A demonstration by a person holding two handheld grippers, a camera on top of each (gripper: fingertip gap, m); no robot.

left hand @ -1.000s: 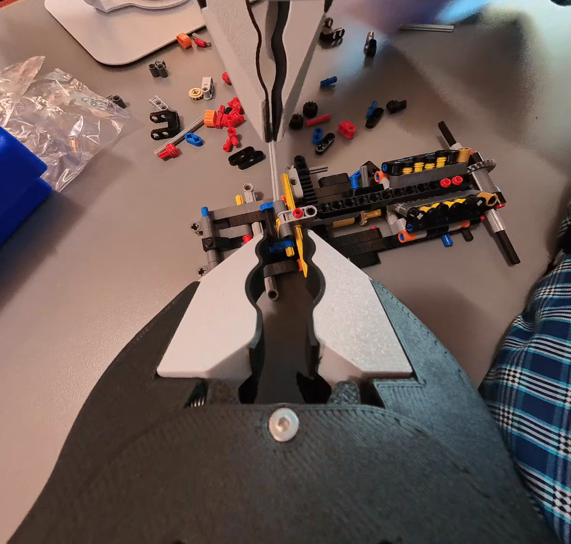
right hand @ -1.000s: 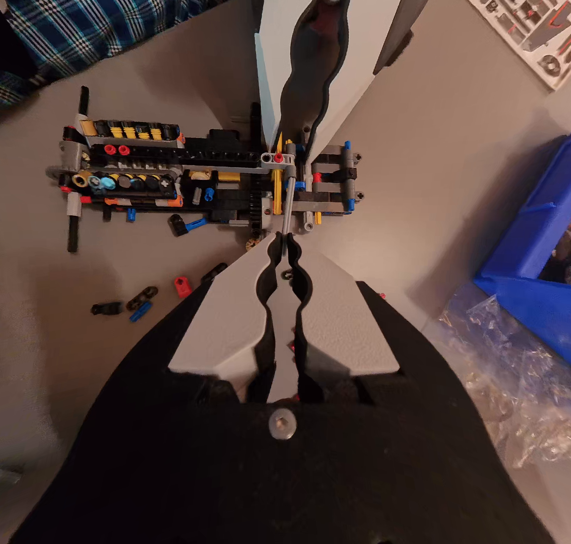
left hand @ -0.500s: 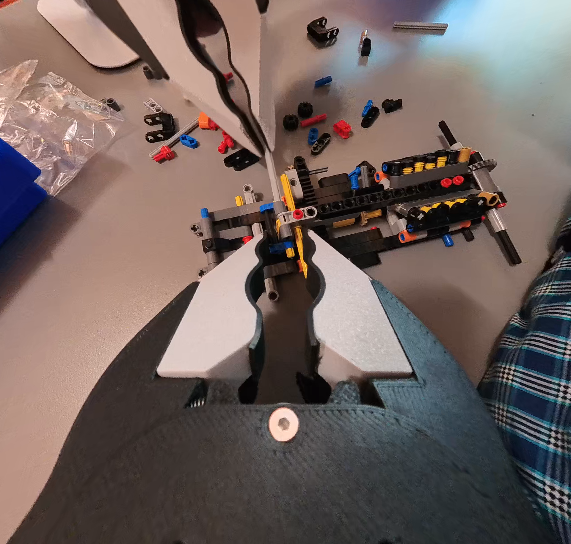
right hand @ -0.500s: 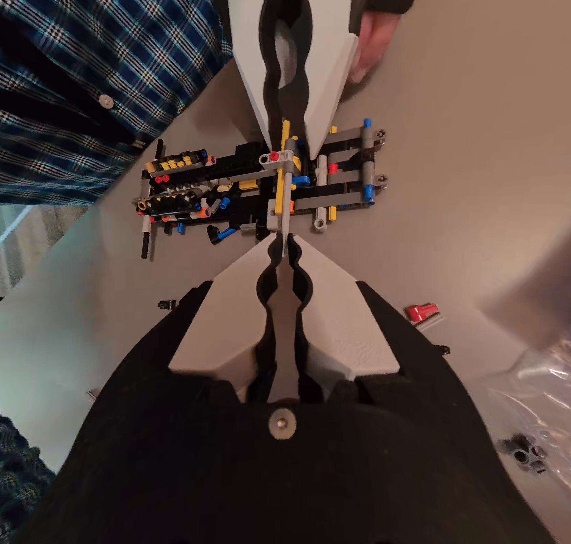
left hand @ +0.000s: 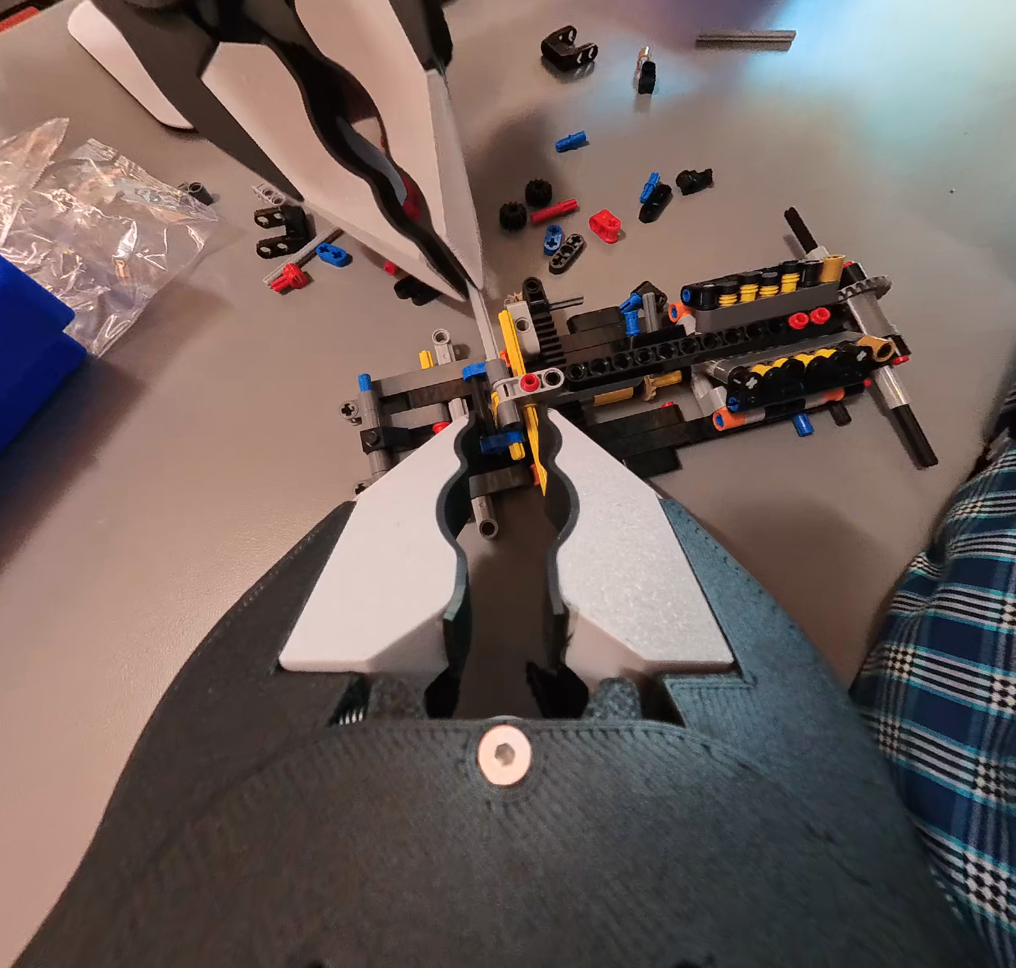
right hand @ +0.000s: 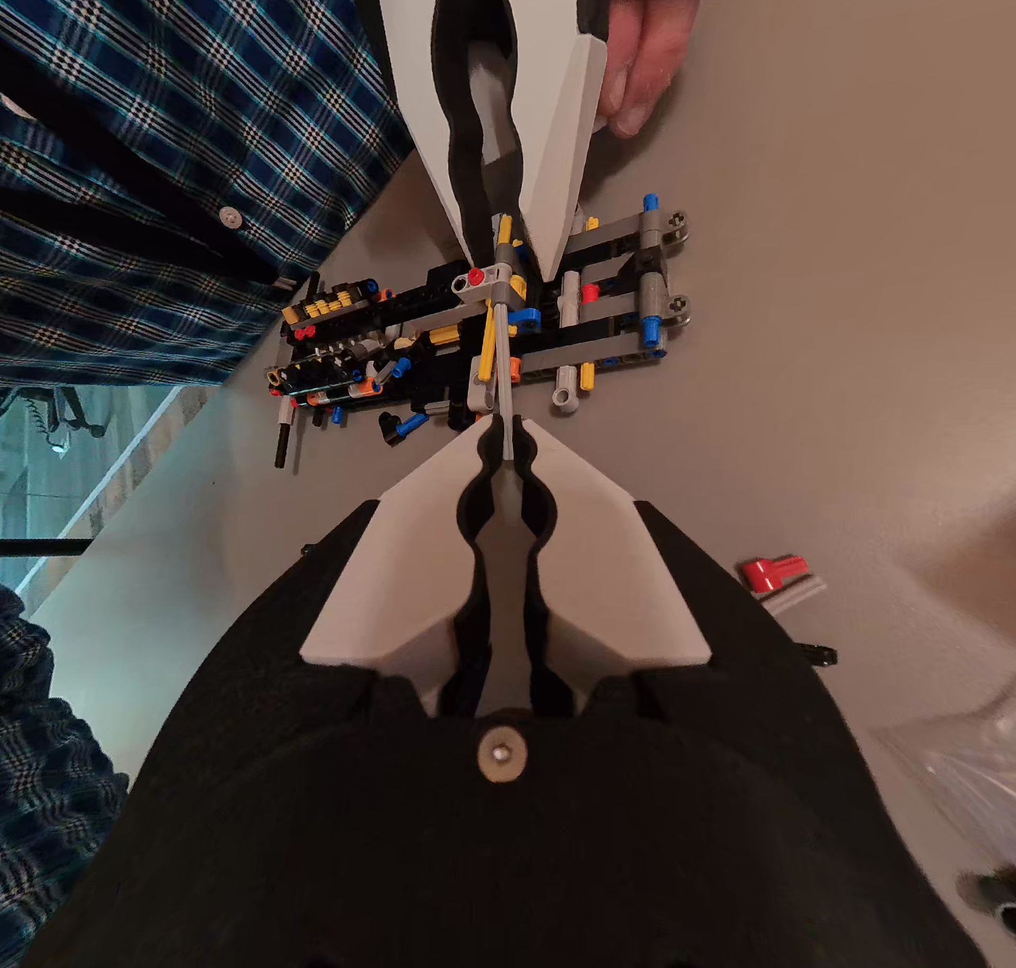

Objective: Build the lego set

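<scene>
A long lego build [left hand: 632,370] of black, grey, yellow and blue beams lies on the grey table; it also shows in the right wrist view [right hand: 550,326]. My left gripper [left hand: 508,430] is shut on the build's middle section, around a yellow and blue upright part. My right gripper [right hand: 504,425] is shut on a thin grey axle [right hand: 501,359] whose far end sits in a grey connector on the build. In the left wrist view the right gripper [left hand: 467,287] comes in from above, tilted, holding the axle [left hand: 486,326].
Loose red, blue and black pieces [left hand: 555,221] lie scattered behind the build. A clear plastic bag [left hand: 93,227] and a blue bin [left hand: 27,348] are at the left. A white stand base [left hand: 132,73] is behind. A red piece [right hand: 769,573] lies at my right. A person's plaid shirt [right hand: 137,172] and hand [right hand: 638,62] are close. There is about 6 cm between the tips of the two grippers. The red piece [right hand: 769,573] lies around 9 cm away from my right fingertips.
The right gripper has tilted and swung over the build with the axle still held. The left gripper and the build have stayed put.
</scene>
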